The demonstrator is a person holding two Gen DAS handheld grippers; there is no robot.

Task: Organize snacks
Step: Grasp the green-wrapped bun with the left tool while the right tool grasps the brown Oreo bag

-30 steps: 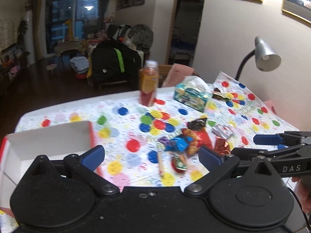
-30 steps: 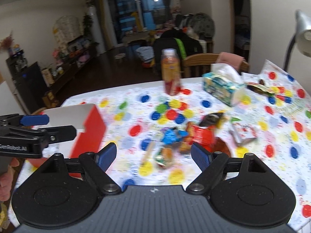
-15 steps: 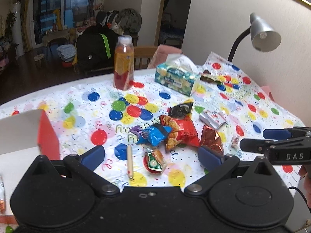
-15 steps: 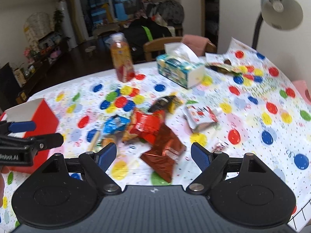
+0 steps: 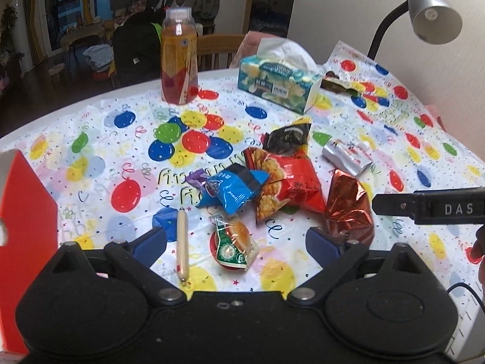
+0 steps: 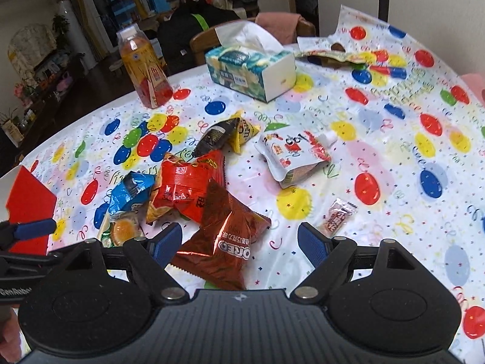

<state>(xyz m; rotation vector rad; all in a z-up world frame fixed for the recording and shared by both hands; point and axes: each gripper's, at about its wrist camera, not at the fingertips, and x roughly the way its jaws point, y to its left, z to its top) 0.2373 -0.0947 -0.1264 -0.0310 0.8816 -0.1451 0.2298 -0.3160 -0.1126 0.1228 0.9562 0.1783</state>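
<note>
A heap of snack packets lies mid-table: a blue packet (image 5: 233,188), a red chips bag (image 5: 288,179), a black packet (image 5: 288,135), a silver pouch (image 5: 345,154) and a brown-red Oreo bag (image 6: 224,242). My left gripper (image 5: 236,244) is open and low over a wrapped bun (image 5: 235,242) and a thin sausage stick (image 5: 182,242). My right gripper (image 6: 239,242) is open, with the Oreo bag lying between its fingers on the table. A red box (image 5: 27,212) stands at the left edge. A small candy (image 6: 336,218) lies apart to the right.
A juice bottle (image 5: 178,54) and a tissue box (image 5: 279,85) stand at the back of the balloon-print tablecloth (image 5: 127,121). A grey desk lamp (image 5: 433,15) leans over the back right corner. An opened wrapper (image 6: 333,53) lies behind the tissue box.
Both grippers have moved forward and down toward the snack heap. The red box has slid to the left edge of both views. Both stay open.
</note>
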